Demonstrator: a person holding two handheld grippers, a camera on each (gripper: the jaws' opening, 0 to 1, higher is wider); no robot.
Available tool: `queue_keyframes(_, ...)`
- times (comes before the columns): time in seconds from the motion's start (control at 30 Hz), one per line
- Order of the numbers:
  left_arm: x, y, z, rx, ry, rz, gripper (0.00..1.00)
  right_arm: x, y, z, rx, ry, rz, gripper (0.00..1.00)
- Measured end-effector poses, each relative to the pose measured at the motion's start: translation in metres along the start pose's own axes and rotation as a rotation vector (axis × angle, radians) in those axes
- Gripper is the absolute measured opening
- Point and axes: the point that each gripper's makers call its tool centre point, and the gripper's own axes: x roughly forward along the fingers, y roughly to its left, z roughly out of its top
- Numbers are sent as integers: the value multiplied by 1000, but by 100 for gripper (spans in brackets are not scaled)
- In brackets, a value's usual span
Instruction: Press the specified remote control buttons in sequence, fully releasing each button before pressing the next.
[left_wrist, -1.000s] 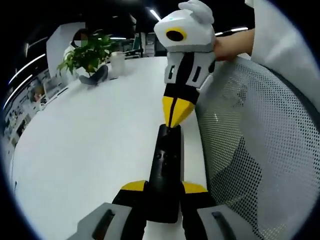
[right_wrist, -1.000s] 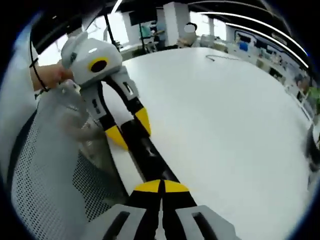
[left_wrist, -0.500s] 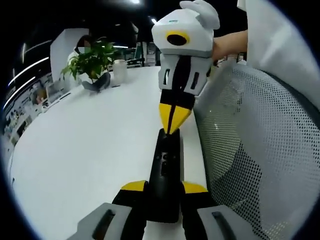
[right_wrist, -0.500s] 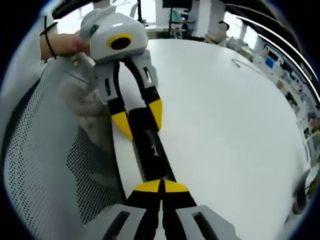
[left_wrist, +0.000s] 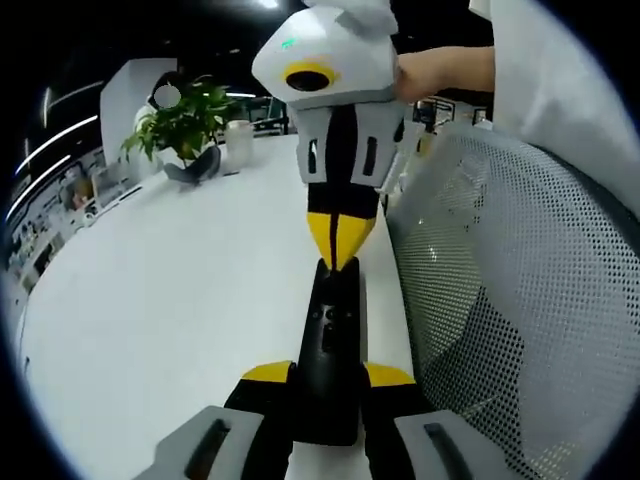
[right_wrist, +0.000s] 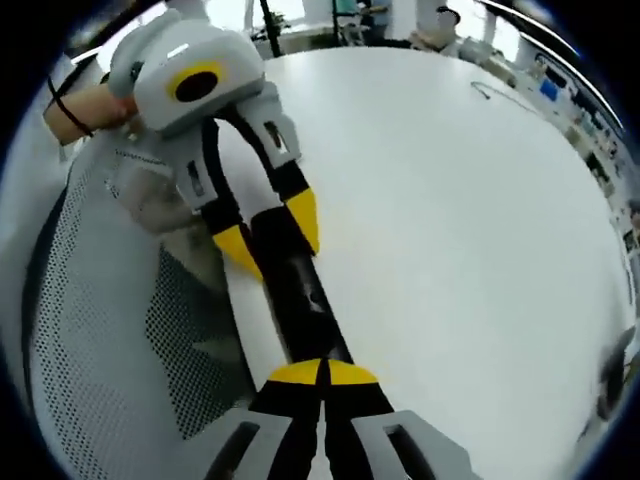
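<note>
Remote (left_wrist: 328, 345) on table (left_wrist: 160, 300); chair (left_wrist: 520, 300) beside.

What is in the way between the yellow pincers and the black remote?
Nothing visible. The left gripper has the remote clamped between its jaws, at the white table's edge. The right gripper is shut, its yellow tips right at the remote's far end with no gap that I can make out.

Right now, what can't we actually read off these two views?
- Remote button labels: too small and dark in the left gripper view.
- Contact point: in the right gripper view the right gripper covers the remote's near end, so the pressed button is hidden.
- Remote's far end: the left gripper clamps it there.
- Chair: cut off by the edge.
- Plant: blurred.
</note>
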Motion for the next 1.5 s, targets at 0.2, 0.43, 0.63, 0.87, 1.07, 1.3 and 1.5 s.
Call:
queue_keyframes(0.2,0,0,0,-3,-8,1,25,-4,0,2,124,-201,52,0)
queue_keyframes(0.43,0,0,0,-6,-16,3,25,0,7,7,0,-178,25,0)
queue_keyframes(0.63,0,0,0,-6,-22,3,25,4,10,12,-182,-109,4,0)
queue_keyframes(0.87,1,0,0,-1,-23,2,25,2,3,4,-314,1,-52,0)
queue_keyframes(1.07,0,0,0,0,-25,0,25,3,6,7,-374,-14,-47,0)
queue_keyframes(1.3,0,0,-1,-2,-26,1,25,7,9,9,-404,17,-46,0)
queue_keyframes(1.5,0,0,-1,-3,-27,1,25,9,8,9,-467,77,-77,0)
